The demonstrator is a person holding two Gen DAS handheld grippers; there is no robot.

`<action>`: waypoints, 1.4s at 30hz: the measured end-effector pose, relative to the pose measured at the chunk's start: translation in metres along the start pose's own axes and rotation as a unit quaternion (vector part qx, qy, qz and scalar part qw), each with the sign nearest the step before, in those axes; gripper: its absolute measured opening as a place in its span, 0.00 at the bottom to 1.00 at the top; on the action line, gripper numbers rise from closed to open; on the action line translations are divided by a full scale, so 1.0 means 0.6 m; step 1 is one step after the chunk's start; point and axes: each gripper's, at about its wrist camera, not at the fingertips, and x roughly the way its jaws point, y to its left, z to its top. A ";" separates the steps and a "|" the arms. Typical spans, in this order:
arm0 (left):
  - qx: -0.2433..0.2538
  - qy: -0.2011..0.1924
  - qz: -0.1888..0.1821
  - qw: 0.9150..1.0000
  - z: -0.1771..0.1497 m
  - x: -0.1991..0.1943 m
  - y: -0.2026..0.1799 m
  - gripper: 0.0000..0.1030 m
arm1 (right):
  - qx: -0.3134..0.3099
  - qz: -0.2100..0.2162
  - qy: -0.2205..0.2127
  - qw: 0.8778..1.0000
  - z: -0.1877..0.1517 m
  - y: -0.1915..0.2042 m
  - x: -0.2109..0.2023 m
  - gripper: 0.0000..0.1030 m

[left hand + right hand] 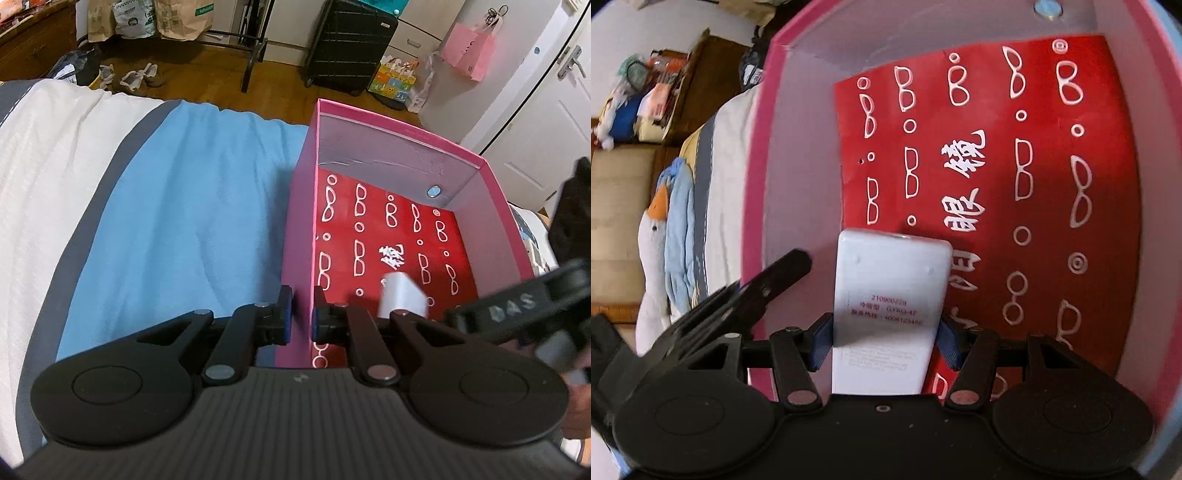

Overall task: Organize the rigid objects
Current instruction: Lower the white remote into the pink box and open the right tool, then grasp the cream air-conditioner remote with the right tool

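A pink box (299, 206) with a red glasses-patterned sheet (402, 236) on its floor stands on the blue bedding. My left gripper (301, 314) is shut on the box's left wall near its front corner. My right gripper (884, 341) is shut on a white remote control (890, 291), back side up with red printed text, held inside the box (753, 206) just above the red sheet (1034, 166). In the left wrist view the remote (402, 295) shows blurred, with the right gripper's body (517, 310) at the right.
The box sits on a bed with blue (177, 221) and white (44, 155) covers. A small round blue sticker (433, 191) is on the box's far wall. A black suitcase (351, 40), bags and shoes stand on the floor beyond. A goose plush (653, 240) lies beside the bed.
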 end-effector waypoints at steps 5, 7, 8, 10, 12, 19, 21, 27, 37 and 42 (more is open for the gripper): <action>-0.004 -0.002 -0.001 1.000 0.000 0.002 0.001 0.08 | 0.033 0.024 -0.014 0.999 0.006 -0.006 0.012 0.62; -0.003 -0.003 0.001 1.000 -0.002 0.001 -0.002 0.08 | 0.035 0.024 -0.016 0.999 0.005 -0.005 0.011 0.62; -0.002 -0.004 0.001 1.000 -0.003 0.001 -0.003 0.08 | 0.034 0.025 -0.018 0.999 0.004 -0.004 0.010 0.61; -0.001 -0.005 0.004 1.000 -0.003 0.001 -0.005 0.08 | 0.029 0.020 -0.019 0.999 0.002 -0.003 0.000 0.65; -0.001 -0.006 0.003 1.000 -0.004 0.000 -0.005 0.08 | 0.022 0.011 -0.025 0.999 0.001 0.000 -0.014 0.66; -0.002 -0.006 0.008 1.000 -0.004 -0.001 -0.008 0.08 | -0.082 0.029 -0.058 0.994 -0.037 0.037 -0.130 0.67; -0.005 -0.004 0.009 1.000 -0.002 -0.001 -0.009 0.08 | -0.110 0.023 -0.078 0.991 -0.051 0.044 -0.174 0.67; -0.007 0.000 0.013 1.000 0.002 0.000 -0.010 0.08 | -0.137 -0.030 -0.139 0.980 -0.085 -0.011 -0.295 0.67; -0.001 0.006 0.026 1.000 0.005 0.003 -0.018 0.07 | -0.117 -0.181 -0.171 0.961 -0.129 -0.143 -0.313 0.66; 0.003 0.023 0.032 0.999 0.007 0.006 -0.021 0.07 | -0.101 -0.221 -0.166 0.956 -0.139 -0.201 -0.300 0.65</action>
